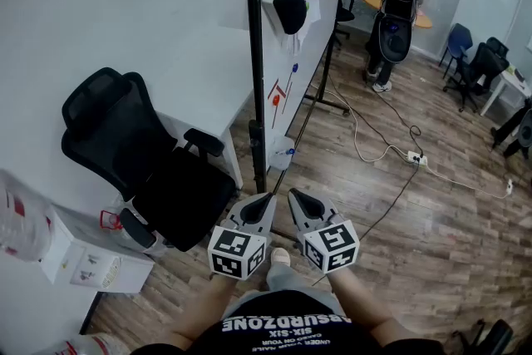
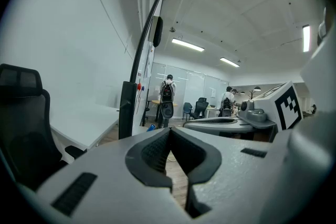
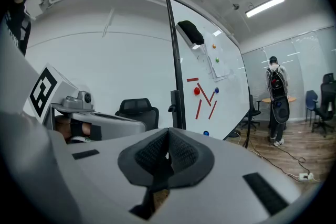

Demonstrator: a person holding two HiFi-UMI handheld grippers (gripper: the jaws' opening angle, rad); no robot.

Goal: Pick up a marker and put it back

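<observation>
Wood flooring is seen underfoot, above which the left tongs and the right tongs are held side by side, both clenched and empty. Farther off, thin red sticks on the whiteboard — possibly the markers — are well apart from both. Approached shut or obliquely, one could be knocked off.
</observation>
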